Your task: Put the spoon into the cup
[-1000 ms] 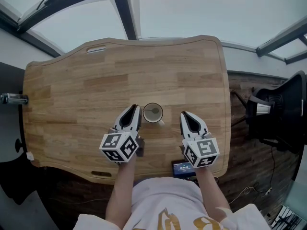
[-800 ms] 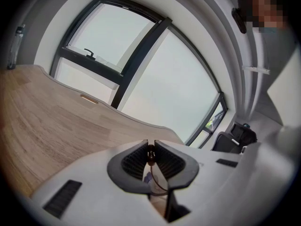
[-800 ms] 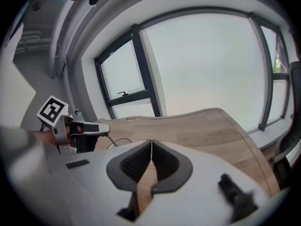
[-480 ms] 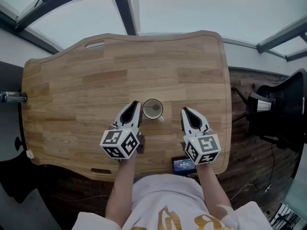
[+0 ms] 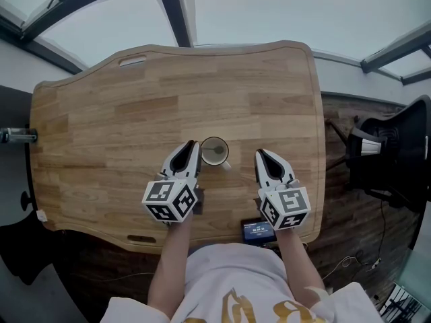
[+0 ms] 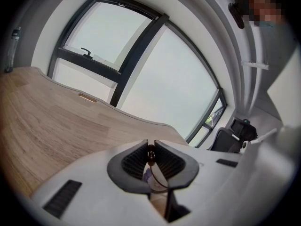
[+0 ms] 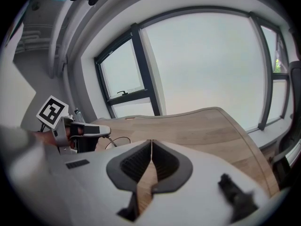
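The left tongs [image 6: 151,144] pinch the spoon [image 6: 151,152], seemingly standing in the cup [image 5: 204,155] just beside them, the right tongs [image 7: 151,144] are closed on nothing, and letting go looks next.

Head cam: above near edge of the bench [image 5: 101,113], facing steeply down, so whole top is in view. Left gripper [image 5: 192,148] cam: low, close behind its fingers [image 6: 134,160], facing far-right over bench to the window [image 6: 160,69]. Right gripper [image 5: 260,156] cam: equally low, close behind own fingers, facing far-left, so it catches left gripper and the cup [image 5: 214,151]. All three share the bench; both gripper cams share the window.
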The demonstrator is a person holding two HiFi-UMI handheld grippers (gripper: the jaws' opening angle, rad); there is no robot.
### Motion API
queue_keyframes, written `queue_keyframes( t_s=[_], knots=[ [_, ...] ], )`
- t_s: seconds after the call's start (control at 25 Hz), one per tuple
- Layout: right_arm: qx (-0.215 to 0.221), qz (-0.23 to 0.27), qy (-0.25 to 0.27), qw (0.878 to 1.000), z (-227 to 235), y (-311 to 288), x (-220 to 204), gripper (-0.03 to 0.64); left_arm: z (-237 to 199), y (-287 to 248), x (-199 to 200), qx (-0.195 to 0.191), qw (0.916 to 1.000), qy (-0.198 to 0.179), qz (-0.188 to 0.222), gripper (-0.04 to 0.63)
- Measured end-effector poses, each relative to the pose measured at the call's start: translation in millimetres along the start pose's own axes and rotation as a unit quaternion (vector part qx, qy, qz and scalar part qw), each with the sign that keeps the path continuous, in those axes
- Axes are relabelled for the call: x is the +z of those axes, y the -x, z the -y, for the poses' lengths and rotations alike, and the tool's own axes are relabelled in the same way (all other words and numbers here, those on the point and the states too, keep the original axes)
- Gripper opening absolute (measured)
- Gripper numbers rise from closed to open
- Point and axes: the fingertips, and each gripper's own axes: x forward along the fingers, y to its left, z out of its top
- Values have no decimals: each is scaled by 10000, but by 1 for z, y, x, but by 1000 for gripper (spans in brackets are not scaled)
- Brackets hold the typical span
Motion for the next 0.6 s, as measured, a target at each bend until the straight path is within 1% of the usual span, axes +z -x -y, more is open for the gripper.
queue_keyframes(
  t_s=[0.28, 0.6],
  knots=[
    [1, 7, 0, 10000, 0, 0, 0, 32, 2, -1, -2, 43, 9999, -122, -21, 51],
    [7, 15, -9, 10000, 0, -1, -1, 32, 3, -3, -3, 7, 9998, -190, -29, 51]
  ],
)
